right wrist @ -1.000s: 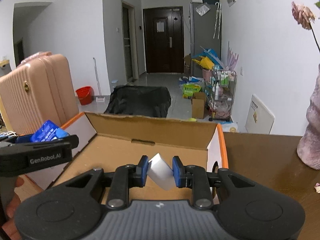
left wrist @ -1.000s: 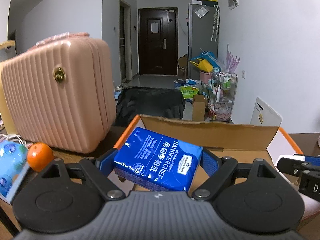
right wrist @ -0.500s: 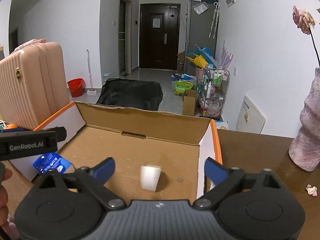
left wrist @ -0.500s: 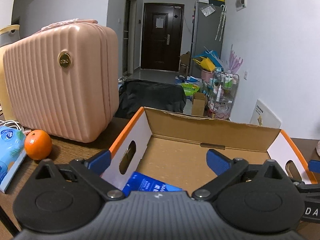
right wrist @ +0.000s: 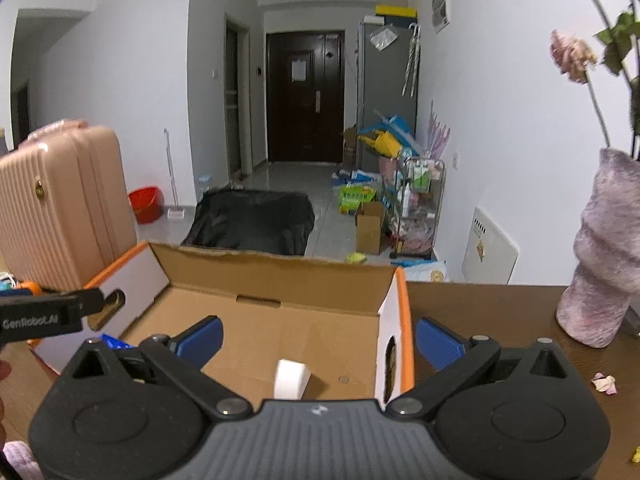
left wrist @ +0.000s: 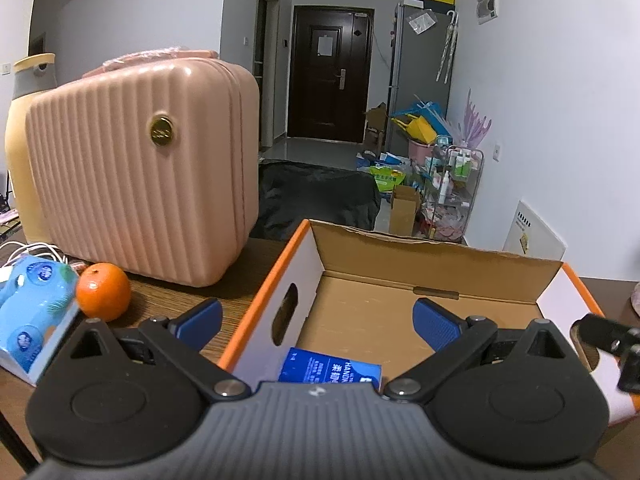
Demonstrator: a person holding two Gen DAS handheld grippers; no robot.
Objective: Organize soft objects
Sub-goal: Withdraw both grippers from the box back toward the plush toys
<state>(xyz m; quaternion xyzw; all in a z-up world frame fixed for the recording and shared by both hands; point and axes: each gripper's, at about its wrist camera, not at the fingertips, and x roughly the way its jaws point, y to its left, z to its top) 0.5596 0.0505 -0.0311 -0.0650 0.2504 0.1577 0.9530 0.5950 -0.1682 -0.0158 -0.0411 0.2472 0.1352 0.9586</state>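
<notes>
An open cardboard box with orange edges sits on the wooden table; it also shows in the right wrist view. A blue handkerchief tissue pack lies in its near left corner, and a corner of it shows in the right wrist view. A white sponge block lies on the box floor. My left gripper is open and empty over the box's left wall. My right gripper is open and empty above the box's right side.
A pink ribbed case stands left of the box, with an orange and a blue tissue pack in front of it. A fuzzy pink vase with flowers stands on the table at right. Petals lie nearby.
Both grippers opened and let go: the blue tissue pack and the white sponge dropped into the box. Both grippers then drew back and up a little.
</notes>
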